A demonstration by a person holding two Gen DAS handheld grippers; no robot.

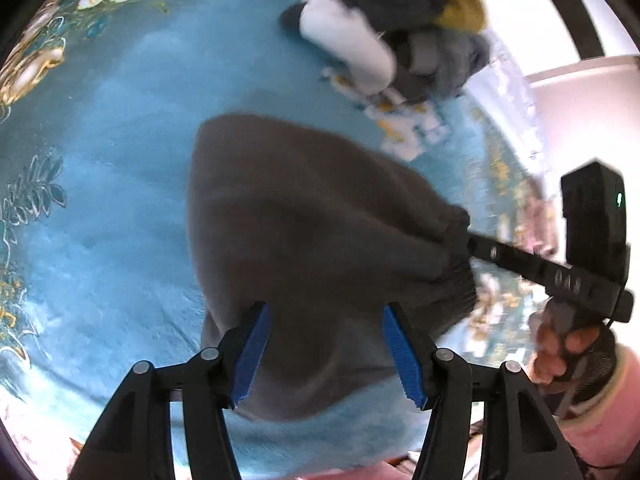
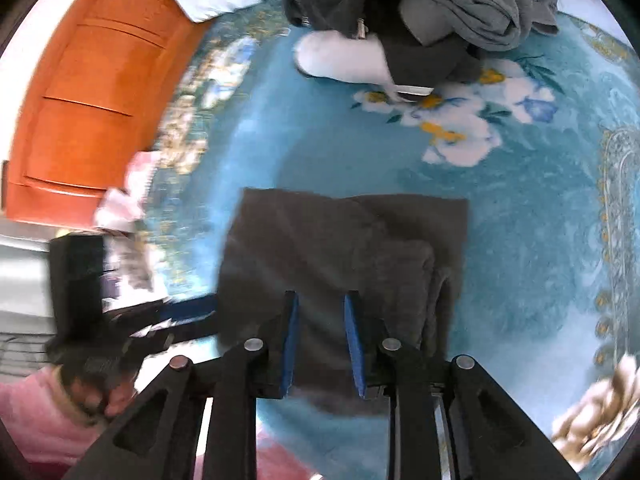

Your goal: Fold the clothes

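Observation:
A dark brown garment [image 1: 304, 216] lies partly folded on a blue floral blanket [image 1: 120, 128]. My left gripper [image 1: 324, 312] is open, its blue pads [image 1: 252, 352] hovering over the garment's near edge. In the left wrist view my right gripper [image 1: 468, 244] reaches in from the right, and its tip meets the garment's gathered elastic edge. In the right wrist view the garment [image 2: 344, 240] is a rough rectangle, and the right gripper [image 2: 320, 300] has its jaws narrowly apart over the cloth. Whether they pinch fabric is not clear.
A pile of unfolded clothes [image 1: 384, 20], grey, white and mustard, sits at the far side of the blanket; it also shows in the right wrist view [image 2: 440, 12]. An orange wooden cabinet [image 2: 92, 92] stands at the left. The person's pink sleeve [image 1: 600, 412] is at the right.

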